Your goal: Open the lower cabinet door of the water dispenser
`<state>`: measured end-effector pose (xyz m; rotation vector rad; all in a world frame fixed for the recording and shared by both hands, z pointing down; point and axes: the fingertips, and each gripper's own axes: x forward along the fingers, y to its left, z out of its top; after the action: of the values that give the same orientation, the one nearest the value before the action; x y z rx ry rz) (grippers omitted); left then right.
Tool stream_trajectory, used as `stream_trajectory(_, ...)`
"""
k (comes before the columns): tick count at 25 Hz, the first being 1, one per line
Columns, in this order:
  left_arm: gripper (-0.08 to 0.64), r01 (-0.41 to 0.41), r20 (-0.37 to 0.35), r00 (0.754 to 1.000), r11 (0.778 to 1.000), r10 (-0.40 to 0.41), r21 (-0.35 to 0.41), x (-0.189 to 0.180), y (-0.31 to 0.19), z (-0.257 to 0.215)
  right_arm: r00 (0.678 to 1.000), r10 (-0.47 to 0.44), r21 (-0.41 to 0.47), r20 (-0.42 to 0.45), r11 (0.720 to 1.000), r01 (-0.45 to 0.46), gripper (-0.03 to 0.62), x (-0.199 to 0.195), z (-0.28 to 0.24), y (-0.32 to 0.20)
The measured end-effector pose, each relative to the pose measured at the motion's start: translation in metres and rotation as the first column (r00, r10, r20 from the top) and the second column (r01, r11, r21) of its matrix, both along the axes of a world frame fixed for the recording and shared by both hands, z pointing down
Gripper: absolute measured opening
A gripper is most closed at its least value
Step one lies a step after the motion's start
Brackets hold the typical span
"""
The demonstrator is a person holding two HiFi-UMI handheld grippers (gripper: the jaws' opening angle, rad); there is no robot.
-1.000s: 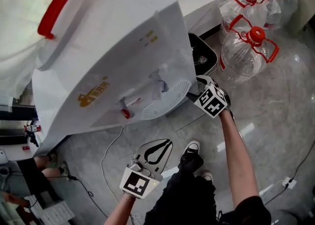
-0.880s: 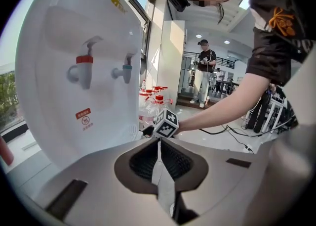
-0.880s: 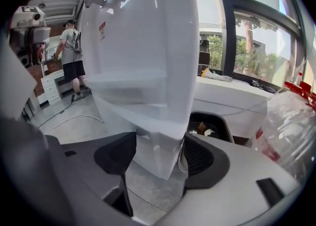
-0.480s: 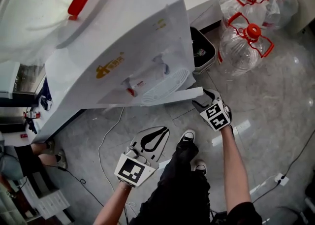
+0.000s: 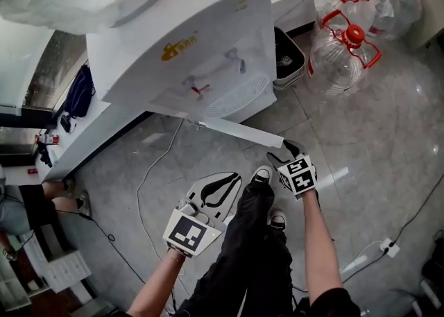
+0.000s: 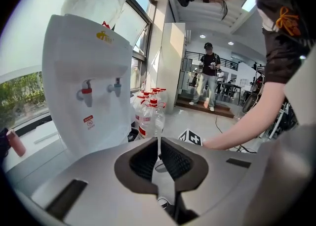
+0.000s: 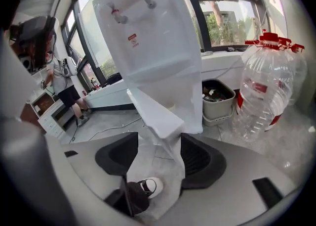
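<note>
The white water dispenser (image 5: pixel 208 45) stands with a bottle on top and red and blue taps. Its lower cabinet door (image 5: pixel 236 132) is swung out from the body, seen edge-on as a white strip. My right gripper (image 5: pixel 283 148) is at the door's free end. In the right gripper view the door's edge (image 7: pixel 158 116) runs down between the jaws of the right gripper (image 7: pixel 160 156), which are closed on it. My left gripper (image 5: pixel 238 178) hangs over the floor in front of the dispenser, shut, with nothing in it. The left gripper view shows that gripper (image 6: pixel 159 143) pointing at the dispenser (image 6: pixel 84 121).
Large water bottles (image 5: pixel 347 52) with red caps stand right of the dispenser, beside a small bin (image 5: pixel 288 66). A cable (image 5: pixel 149 177) lies on the tiled floor. The person's shoes (image 5: pixel 262 173) are below the door. A white counter (image 5: pixel 83 149) runs at the left. Another person (image 6: pixel 207 76) stands far off.
The cabinet door has swung out from nearly shut to wide open. My right gripper has come away from the dispenser with the door's edge. My left gripper has risen a little.
</note>
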<state>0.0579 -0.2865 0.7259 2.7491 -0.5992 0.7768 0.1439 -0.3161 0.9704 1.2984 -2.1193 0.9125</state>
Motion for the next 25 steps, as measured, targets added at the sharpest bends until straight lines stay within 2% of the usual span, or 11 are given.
stream_trajectory(6,0.020,0.064,-0.019,0.998,0.998,-0.064,-0.007,-0.008,0.038,-0.011,0.997,-0.048,-0.054,0.055,0.997,0.051,0.273,-0.046,0.001,0.059)
stream_trajectory(12,0.020,0.106,0.004,0.994,0.994,-0.106,-0.006,-0.033,0.072,-0.012,0.976,-0.199,-0.090,0.084,0.974,0.206,0.253,-0.108,0.002,0.105)
stream_trajectory(15,0.020,0.135,0.010,0.991,0.991,-0.135,-0.006,-0.049,0.080,-0.016,0.964,-0.244,-0.100,0.108,0.962,0.255,0.239,-0.132,-0.002,0.117)
stream_trajectory(20,0.020,0.177,0.023,0.984,0.984,-0.177,0.007,-0.071,0.087,-0.029,0.955,-0.273,-0.067,0.119,0.957,0.282,0.205,-0.143,-0.033,0.120)
stream_trajectory(25,0.020,0.192,0.012,0.981,0.981,-0.193,0.018,-0.075,0.099,-0.064,0.959,-0.258,-0.008,0.116,0.965,0.260,0.198,-0.133,-0.102,0.120)
